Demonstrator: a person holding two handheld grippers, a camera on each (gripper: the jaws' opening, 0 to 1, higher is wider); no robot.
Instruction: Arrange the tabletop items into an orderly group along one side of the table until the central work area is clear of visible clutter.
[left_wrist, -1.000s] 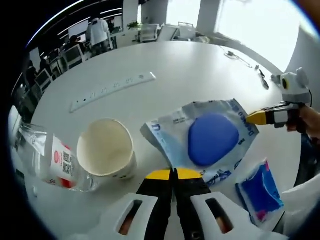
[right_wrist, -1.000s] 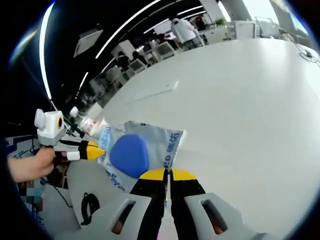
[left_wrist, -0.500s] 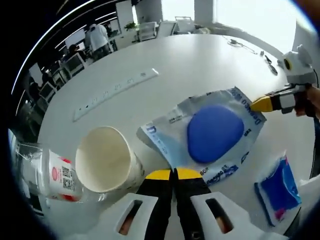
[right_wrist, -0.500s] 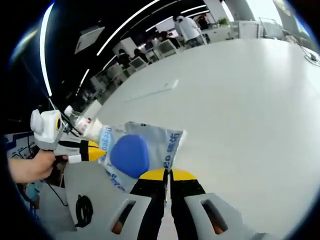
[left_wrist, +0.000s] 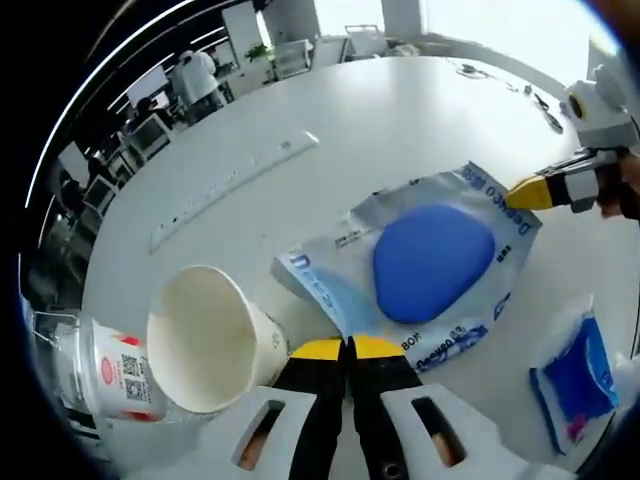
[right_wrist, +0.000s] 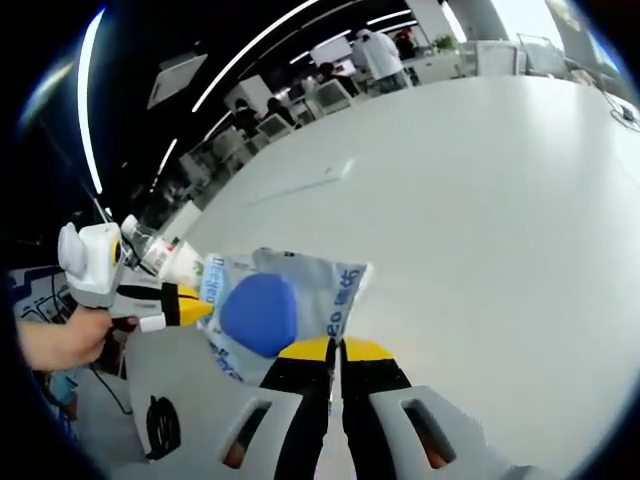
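Note:
A clear plastic bag (left_wrist: 440, 262) with a blue oval pad inside hangs stretched between the two grippers above the white table (left_wrist: 400, 120). My left gripper (left_wrist: 347, 348) is shut on the bag's near edge. The right gripper (left_wrist: 540, 190) comes in from the right, its yellow tip on the bag's far corner. In the right gripper view the bag (right_wrist: 268, 310) runs from my right gripper (right_wrist: 335, 348), shut on its edge, to the left gripper (right_wrist: 185, 305), held by a hand. A paper cup (left_wrist: 205, 340) and a lying bottle (left_wrist: 95, 365) sit left of the bag.
A blue tissue pack (left_wrist: 575, 375) lies at the right near the table edge. A long white power strip (left_wrist: 235, 175) lies across the far part of the table, and shows again as the power strip (right_wrist: 300, 183). Desks, chairs and people stand in the background.
Both grippers keep their hold on the bag. The left gripper view has shifted, so the cup and bottle sit lower and further left. The left gripper has edged slightly along in the right gripper view.

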